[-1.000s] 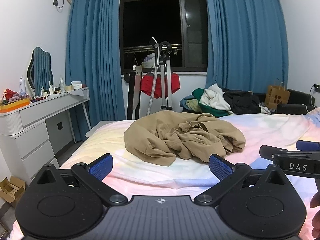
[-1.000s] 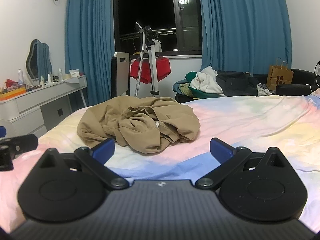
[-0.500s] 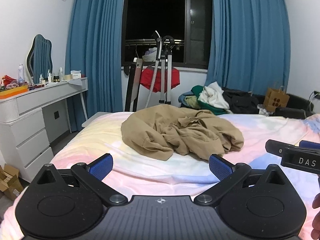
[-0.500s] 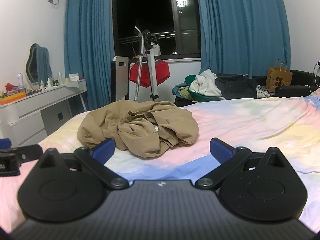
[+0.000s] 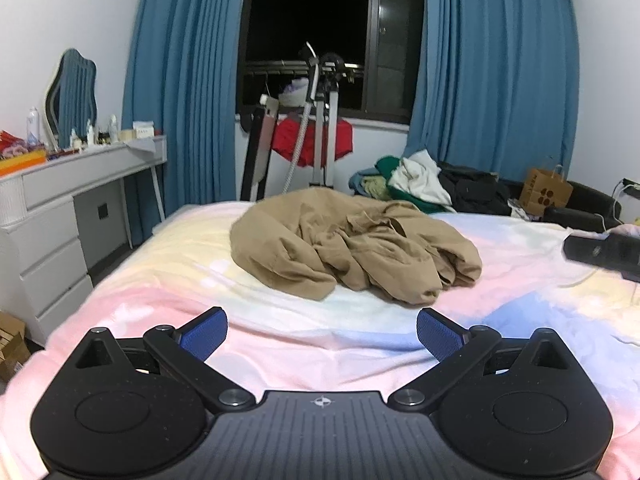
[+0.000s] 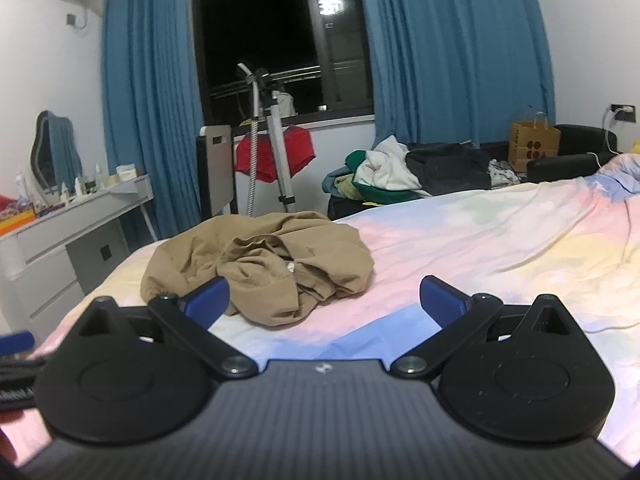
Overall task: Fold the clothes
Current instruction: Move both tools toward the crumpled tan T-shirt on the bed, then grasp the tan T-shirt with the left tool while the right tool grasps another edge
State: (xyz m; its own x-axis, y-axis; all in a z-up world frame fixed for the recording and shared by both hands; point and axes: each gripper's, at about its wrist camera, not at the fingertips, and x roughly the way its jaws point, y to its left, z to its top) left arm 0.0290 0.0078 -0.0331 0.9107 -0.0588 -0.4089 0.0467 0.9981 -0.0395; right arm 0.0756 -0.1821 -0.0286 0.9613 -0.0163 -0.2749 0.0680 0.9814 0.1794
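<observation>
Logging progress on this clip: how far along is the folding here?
Nothing is folded: the tan garment lies crumpled on the bed. Nothing is in hand; left gripper and right gripper are open, short of it. Grasping, spreading and folding all remain.
</observation>
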